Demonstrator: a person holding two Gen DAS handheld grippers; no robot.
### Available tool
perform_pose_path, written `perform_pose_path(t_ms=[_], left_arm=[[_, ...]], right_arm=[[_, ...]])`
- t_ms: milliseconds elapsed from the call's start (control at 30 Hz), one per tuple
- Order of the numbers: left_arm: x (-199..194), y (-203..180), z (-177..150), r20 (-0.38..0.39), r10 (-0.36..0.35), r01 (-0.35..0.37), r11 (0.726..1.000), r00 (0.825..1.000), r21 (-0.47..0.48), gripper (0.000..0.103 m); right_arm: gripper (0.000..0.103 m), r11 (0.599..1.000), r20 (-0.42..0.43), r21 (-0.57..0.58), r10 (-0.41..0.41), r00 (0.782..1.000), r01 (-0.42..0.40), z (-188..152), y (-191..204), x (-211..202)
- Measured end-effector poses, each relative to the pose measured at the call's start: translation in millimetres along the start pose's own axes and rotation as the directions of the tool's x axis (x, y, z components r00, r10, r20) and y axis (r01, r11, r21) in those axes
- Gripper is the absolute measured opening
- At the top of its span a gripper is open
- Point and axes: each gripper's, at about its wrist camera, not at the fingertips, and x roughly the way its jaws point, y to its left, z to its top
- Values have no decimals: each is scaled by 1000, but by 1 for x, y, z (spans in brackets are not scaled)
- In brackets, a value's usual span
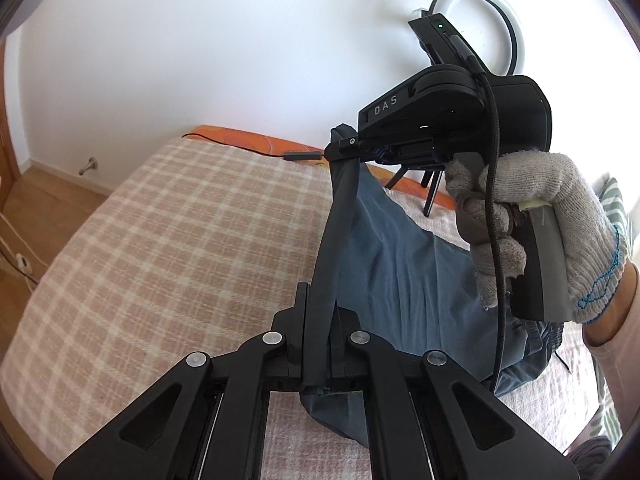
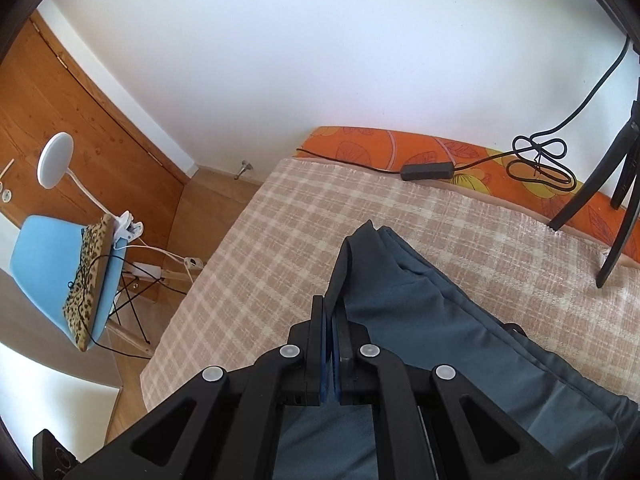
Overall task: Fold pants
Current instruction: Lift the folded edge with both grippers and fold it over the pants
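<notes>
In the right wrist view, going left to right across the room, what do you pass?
Blue chair with leopard-print cushion → white clip lamp → right gripper shut on the pants → black power brick → coiled cable → tripod legs.

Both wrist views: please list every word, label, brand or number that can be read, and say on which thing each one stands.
"DAS": pale raised letters on the black housing of the right gripper, seen in the left wrist view.
No other text is readable in either view. The pants, the checked blanket, the orange sheet and the black inline box on the cable show no lettering.
</notes>
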Motion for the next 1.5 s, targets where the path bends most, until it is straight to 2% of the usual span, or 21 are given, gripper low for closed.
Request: perform_pose_path(t_ms=[133,300,667,1033,1233,1333,1500], left_arm=[[-1,-21,0,12,-21,20,998,1000,51,4],[1,-51,3,21,-82,79,993,996,91,4],[7,-141,-9,-20,-206,206,961,978,184,4],[32,-234,-33,-102,-314,330,911,944,249,4],[51,-276,-52,-164,-341,377,875,925,304,4],[55,-297,-61,-198,-365,412,858,910,306,4],[67,-326,-77,-254,-371,442,831,893,339,4]], right_arm=[[0,1000,14,4,3,1000,-3,-3,-9,-14],[0,1000,49,4,-7,999,7,-6,-27,-48],[0,998,120,47,-39,992,33,-28,-97,-130],[0,990,161,116,-101,982,83,-72,-177,-194],[0,979,151,142,-167,974,145,-103,-224,-217],[0,972,144,174,-183,972,158,-117,-249,-226],[0,963,133,191,-217,967,190,-133,-275,-236]])
